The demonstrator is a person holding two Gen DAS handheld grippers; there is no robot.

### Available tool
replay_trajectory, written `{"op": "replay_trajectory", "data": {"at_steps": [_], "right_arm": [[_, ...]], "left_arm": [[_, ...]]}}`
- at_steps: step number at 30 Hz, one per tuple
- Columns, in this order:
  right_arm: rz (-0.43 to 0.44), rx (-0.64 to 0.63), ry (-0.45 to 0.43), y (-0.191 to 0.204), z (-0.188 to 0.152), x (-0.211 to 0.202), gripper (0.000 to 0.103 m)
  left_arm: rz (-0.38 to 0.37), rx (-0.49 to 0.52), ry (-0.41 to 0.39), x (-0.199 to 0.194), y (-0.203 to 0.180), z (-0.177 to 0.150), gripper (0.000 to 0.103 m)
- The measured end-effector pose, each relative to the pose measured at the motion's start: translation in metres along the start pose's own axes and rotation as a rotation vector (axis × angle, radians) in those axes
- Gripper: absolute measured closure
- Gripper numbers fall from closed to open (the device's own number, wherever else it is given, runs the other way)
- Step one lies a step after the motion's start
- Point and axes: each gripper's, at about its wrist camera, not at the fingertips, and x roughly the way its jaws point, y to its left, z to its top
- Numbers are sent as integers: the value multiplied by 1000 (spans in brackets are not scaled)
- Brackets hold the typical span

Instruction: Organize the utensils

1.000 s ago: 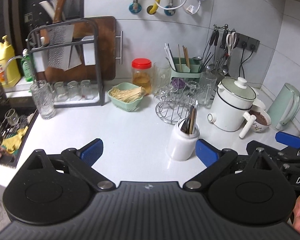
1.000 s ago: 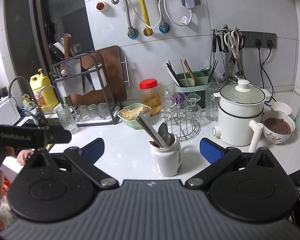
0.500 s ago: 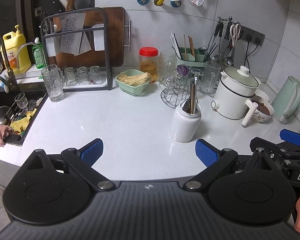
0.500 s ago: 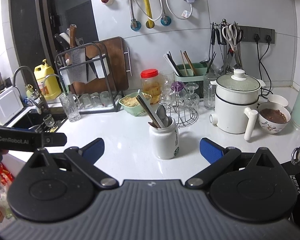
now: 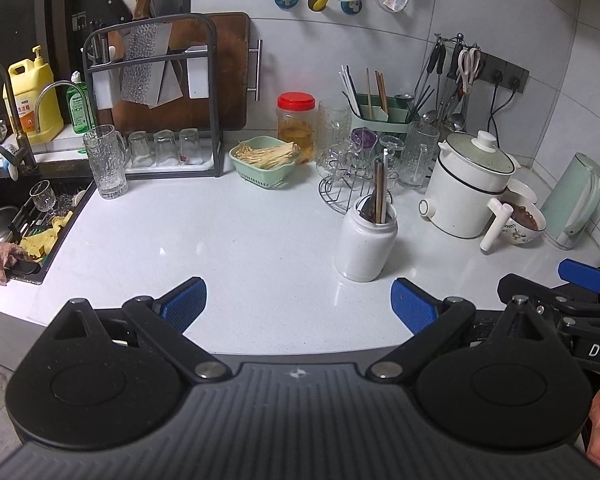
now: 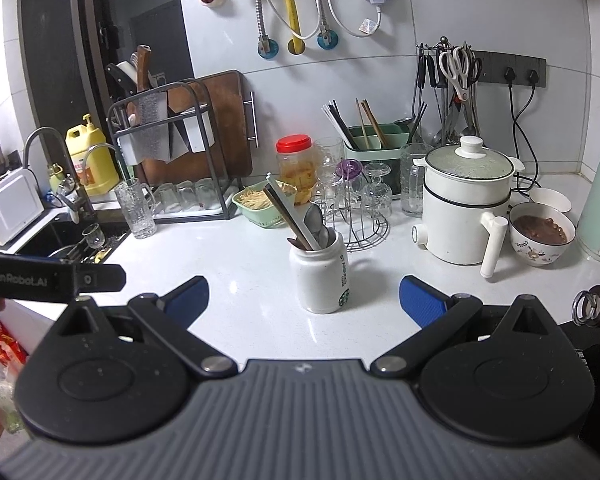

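You are holding both grippers over a wide bare stretch of white counter (image 5: 220, 240), with its near edge under the fingers and the sink (image 5: 28, 224) at mid left. Your left gripper (image 5: 298, 302) and right gripper (image 6: 304, 300) are gaping wide, gripping nothing. The white utensil jar (image 6: 320, 276) is standing just beyond your right jaws, centred; in the left view it is sitting right of centre.

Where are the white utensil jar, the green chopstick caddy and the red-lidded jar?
white utensil jar (image 6: 319, 280), right wrist view, front of its body.
green chopstick caddy (image 6: 374, 139), right wrist view, front wall.
red-lidded jar (image 5: 295, 101), left wrist view, on the red lid.
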Motion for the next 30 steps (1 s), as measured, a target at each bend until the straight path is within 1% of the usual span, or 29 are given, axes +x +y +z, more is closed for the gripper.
{"op": "replay_trajectory", "data": {"at_steps": [9,13,18,30], "right_arm": [[16,-18,-2,2,2,4,0],[24,-15,0,5,2,7,0],[30,-25,6,6,1,8,0],[13,-25,16,4,2,8,0]], "left_arm": [[16,-20,-8,-3,5,0,3],[37,-19,-8,-4,7,0,3],[38,-30,-6,-4,9,-1,3],[35,-37,1,0,8,-3,3]]}}
